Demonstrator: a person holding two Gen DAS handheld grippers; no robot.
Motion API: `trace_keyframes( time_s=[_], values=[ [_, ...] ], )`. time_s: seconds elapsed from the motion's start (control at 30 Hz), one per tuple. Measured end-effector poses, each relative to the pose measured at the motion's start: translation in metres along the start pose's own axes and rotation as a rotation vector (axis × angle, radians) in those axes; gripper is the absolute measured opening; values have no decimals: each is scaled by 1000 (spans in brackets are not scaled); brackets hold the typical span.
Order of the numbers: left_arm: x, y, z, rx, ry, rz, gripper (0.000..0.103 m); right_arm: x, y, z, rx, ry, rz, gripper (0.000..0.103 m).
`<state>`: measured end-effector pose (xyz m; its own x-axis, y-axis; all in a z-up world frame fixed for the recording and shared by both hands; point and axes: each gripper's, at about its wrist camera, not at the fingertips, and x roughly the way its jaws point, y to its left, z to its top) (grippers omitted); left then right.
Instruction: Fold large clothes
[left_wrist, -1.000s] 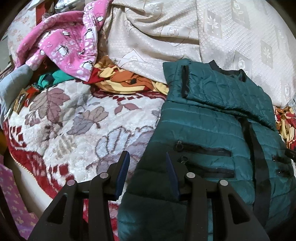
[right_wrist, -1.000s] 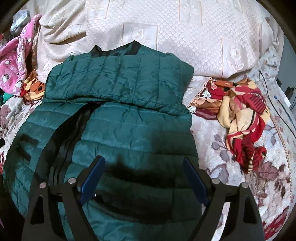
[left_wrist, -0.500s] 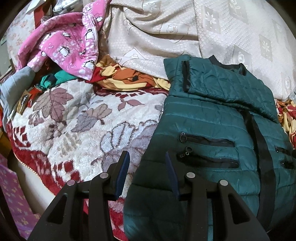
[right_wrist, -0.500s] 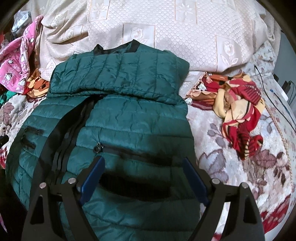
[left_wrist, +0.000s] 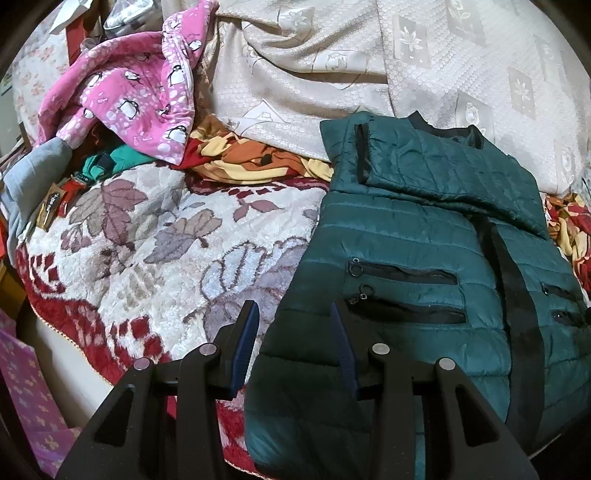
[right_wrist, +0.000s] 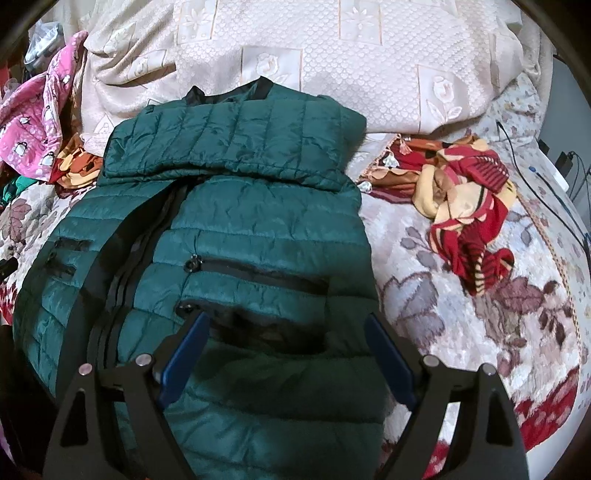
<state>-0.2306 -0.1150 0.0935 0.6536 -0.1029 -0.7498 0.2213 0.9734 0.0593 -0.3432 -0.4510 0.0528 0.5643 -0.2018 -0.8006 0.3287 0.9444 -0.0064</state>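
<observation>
Green quilted puffer jacket (right_wrist: 236, 229) flat on bed, top portion folded down, black zip strip (left_wrist: 517, 288) exposed. Plush leaf-print blanket (left_wrist: 147, 251) bare to its left, room there. Left gripper (left_wrist: 293, 332) above jacket's left edge, fingers partly apart, gripping nothing. Right gripper (right_wrist: 286, 332) over hem, fingers wide, empty. Crumpled red-yellow cloth (right_wrist: 465, 206) right.

A bed (left_wrist: 122, 266) under a leaf-patterned blanket (right_wrist: 461, 295) carries a green jacket (right_wrist: 240, 229) centrally, a scarf (right_wrist: 469, 206) at two o'clock, perhaps a cream bedspread (right_wrist: 369, 55) at twelve.
</observation>
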Motion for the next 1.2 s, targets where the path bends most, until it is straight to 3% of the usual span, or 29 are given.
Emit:
trace_keyframes(
  time_s=[0.33,0.63,0.8,1.0,1.2],
  values=[
    [-1,0,-13,17,40,-49,22,-1,-9,-25,7,44,-5,89],
    [13,33,-28,-72,131,-144,22,-10,-42,-52,59,93,-31,89],
    [25,43,-34,-142,186,-232,23,-6,-58,-60,114,140,37,89],
    [35,44,-41,-170,203,-270,38,-3,-46,-67,71,174,174,89],
    [40,45,-42,-162,213,-273,41,1,-37,-69,42,184,185,90]
  ],
)
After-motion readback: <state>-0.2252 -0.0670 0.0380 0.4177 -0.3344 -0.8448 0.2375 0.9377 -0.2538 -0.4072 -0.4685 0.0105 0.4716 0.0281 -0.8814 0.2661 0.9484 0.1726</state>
